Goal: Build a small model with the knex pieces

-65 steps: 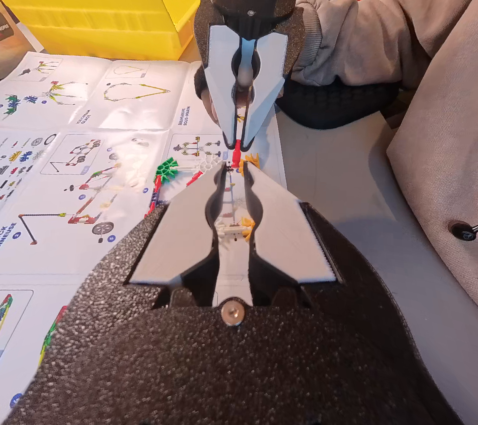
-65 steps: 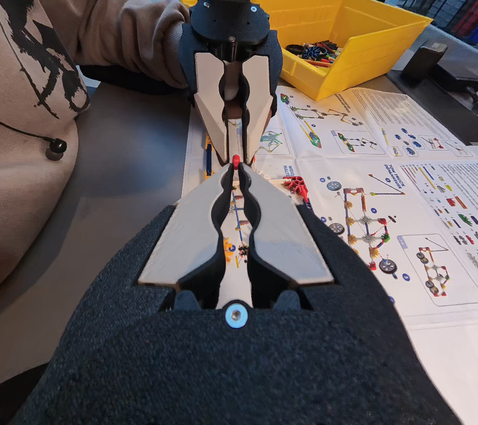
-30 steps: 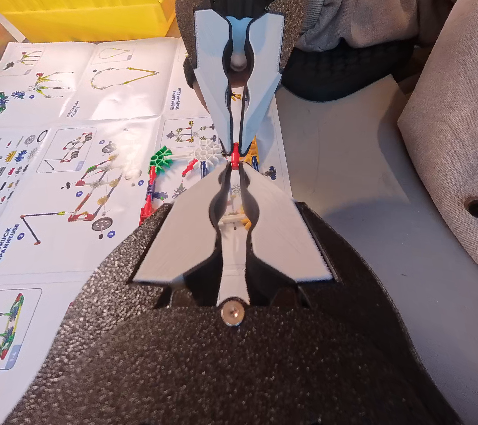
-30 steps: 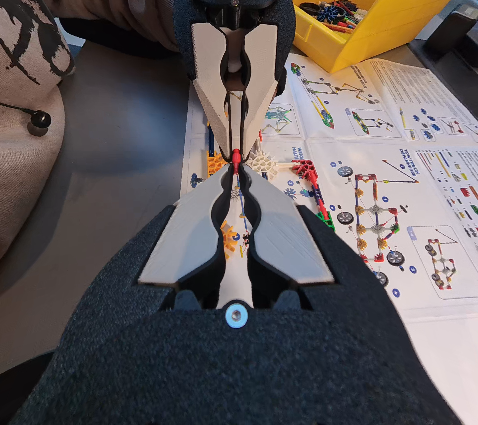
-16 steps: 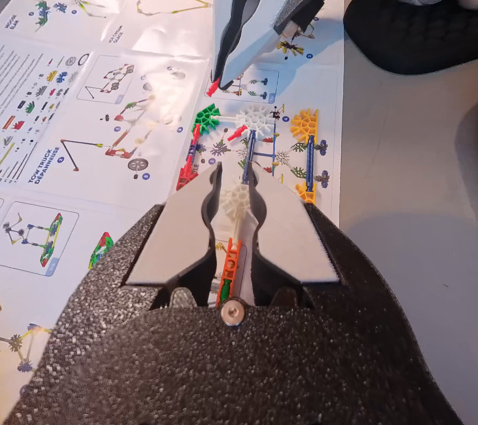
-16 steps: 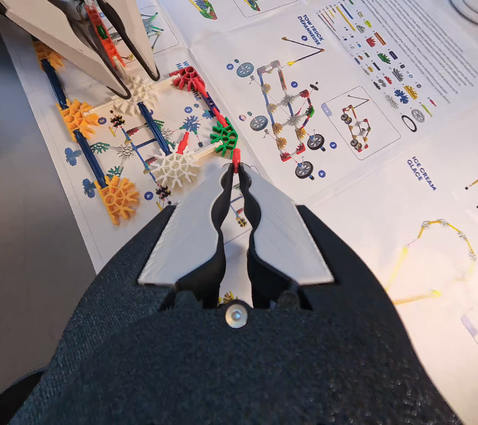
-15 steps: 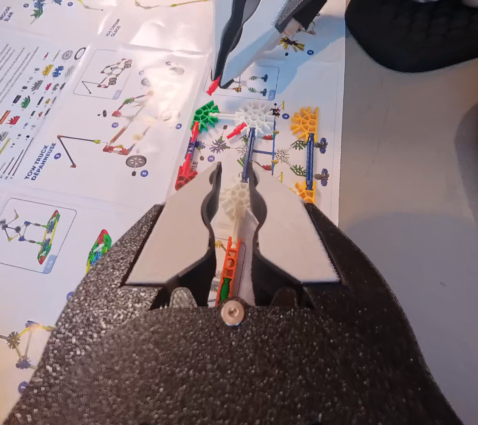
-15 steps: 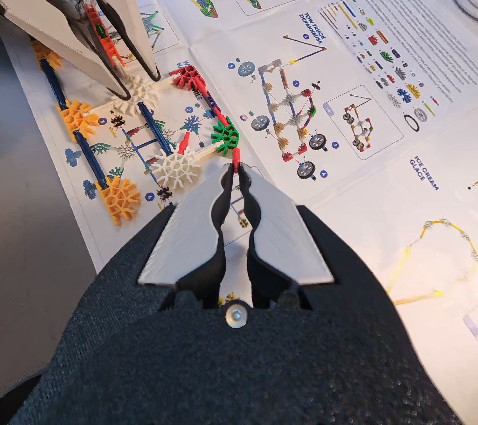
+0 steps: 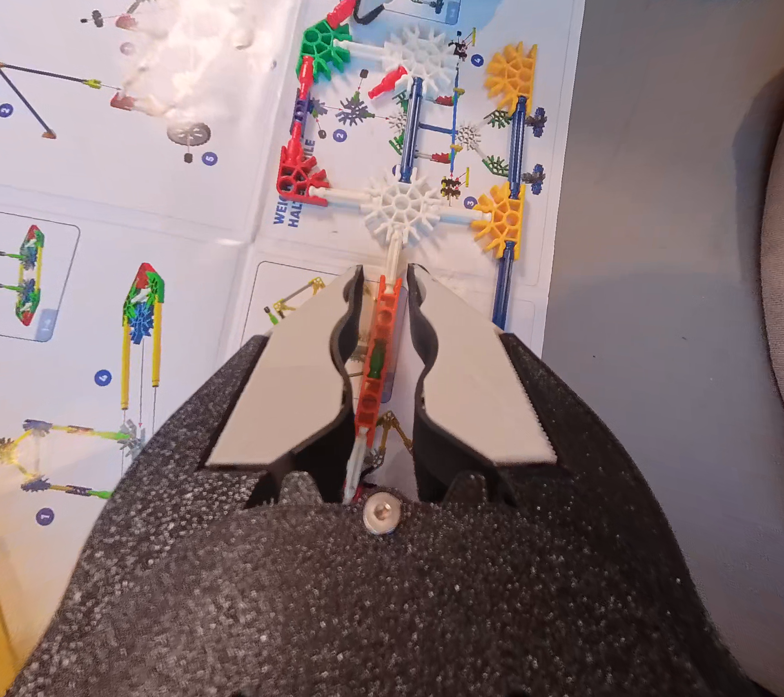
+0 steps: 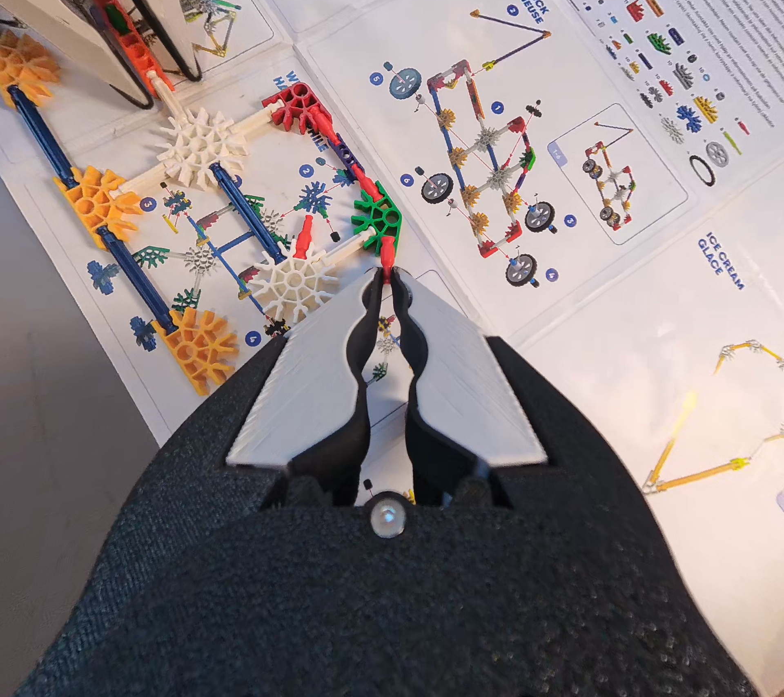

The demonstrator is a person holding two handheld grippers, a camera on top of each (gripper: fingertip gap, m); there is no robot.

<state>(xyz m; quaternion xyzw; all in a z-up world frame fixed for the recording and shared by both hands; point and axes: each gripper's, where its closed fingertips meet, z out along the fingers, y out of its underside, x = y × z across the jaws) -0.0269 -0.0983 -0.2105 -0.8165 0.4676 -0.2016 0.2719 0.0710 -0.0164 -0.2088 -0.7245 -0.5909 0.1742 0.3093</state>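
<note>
The right gripper (image 10: 385,273) had its jaws pinched nearly together on a short red rod (image 10: 386,250), whose far end sat in a slot of the green connector (image 10: 379,216). The left gripper (image 9: 384,273) had its jaws set apart, straddling an orange connector strip (image 9: 375,358) without visibly clamping it. A white rod (image 9: 393,252) joined that strip to the white snowflake connector (image 9: 401,205) well apart from the green connector, across the frame. The whole assembly lay flat on the instruction sheet (image 10: 636,316), which covered the tabletop (image 9: 657,125).

Risk: the red rod appeared only partly seated. A push off-axis could skid the frame over the sheet, since the left jaws gave loose restraint. The rod could also twist out of the narrow tip grip.
</note>
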